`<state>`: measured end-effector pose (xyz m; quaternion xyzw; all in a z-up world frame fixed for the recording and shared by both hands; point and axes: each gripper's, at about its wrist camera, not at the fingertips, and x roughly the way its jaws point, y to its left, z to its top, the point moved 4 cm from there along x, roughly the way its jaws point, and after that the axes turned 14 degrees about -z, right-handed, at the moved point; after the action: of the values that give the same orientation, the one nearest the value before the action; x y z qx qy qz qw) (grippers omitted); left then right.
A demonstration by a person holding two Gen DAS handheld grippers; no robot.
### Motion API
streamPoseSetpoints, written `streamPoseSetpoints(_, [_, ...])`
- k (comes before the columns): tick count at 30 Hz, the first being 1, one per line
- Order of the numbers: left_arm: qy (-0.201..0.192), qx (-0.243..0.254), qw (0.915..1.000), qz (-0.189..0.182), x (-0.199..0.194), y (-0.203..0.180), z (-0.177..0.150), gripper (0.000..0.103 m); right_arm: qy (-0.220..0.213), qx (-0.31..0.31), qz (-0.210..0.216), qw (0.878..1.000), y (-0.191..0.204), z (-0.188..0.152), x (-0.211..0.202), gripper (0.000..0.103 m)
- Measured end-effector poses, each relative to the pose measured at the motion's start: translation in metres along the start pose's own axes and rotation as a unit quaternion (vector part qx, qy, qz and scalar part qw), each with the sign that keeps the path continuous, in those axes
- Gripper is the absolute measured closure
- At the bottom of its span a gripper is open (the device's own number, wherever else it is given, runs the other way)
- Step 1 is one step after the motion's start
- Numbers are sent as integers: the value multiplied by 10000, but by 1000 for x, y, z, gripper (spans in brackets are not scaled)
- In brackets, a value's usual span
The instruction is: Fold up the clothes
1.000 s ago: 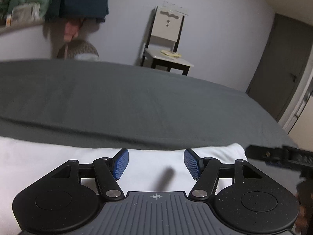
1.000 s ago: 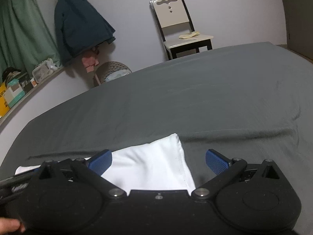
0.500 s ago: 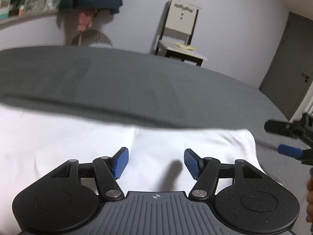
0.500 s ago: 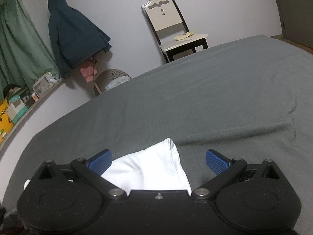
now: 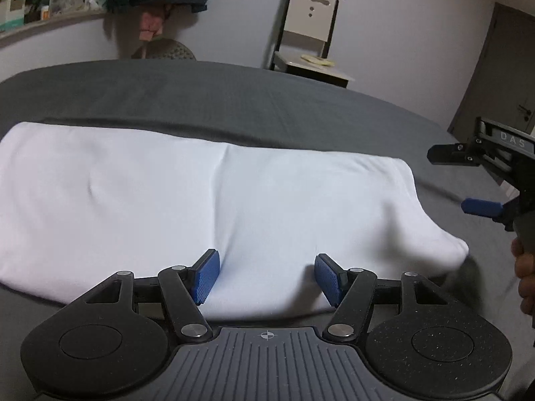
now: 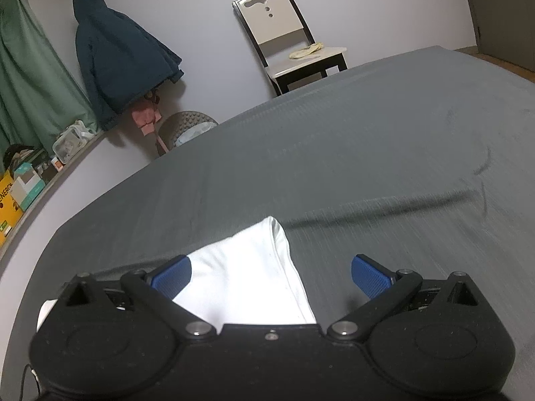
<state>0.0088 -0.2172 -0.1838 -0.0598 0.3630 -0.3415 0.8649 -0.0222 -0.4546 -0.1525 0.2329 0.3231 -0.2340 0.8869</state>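
A white garment (image 5: 207,200) lies spread flat across the grey bed (image 5: 234,100), with a soft crease down its middle. My left gripper (image 5: 265,279) hovers open over the garment's near edge, nothing between its blue pads. In the right wrist view, a pointed corner of the same white garment (image 6: 254,267) lies under my right gripper (image 6: 271,275), which is open wide and holds nothing. The right gripper (image 5: 481,180) also shows at the right edge of the left wrist view, beside the garment's right end, held by a hand (image 5: 525,267).
The grey bed sheet (image 6: 367,153) stretches far ahead with a few wrinkles at right. Beyond it stand a chair (image 6: 291,40) with a yellowish cloth, a hanging dark blue jacket (image 6: 117,56), a round basket (image 6: 187,127), green curtains and a cluttered ledge (image 6: 30,180).
The left gripper has pulled back and risen, so much more of the white garment shows now. The right gripper shifted slightly; both stayed open.
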Motion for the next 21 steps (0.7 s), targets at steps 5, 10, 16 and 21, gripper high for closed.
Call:
streamPoseSetpoints(5, [-18,-98,9999,-16,-12,1,-2,39,156,-52,-55,9999,-4,-6,2,0])
streamPoseSetpoints(10, [278,143,9994,-137,-32,-10,-12,39,327,-88,7,9994,-5,-13,1,0])
streamPoseSetpoints(16, [111,293,9988,-366,-71,-16,-8,39,672,-36,37,9977,-12,-26,4,0])
streamPoseSetpoints(21, [123,381,9985,-376,-93,-9,0,39,1109,160,234,9934,-17,-36,7,0])
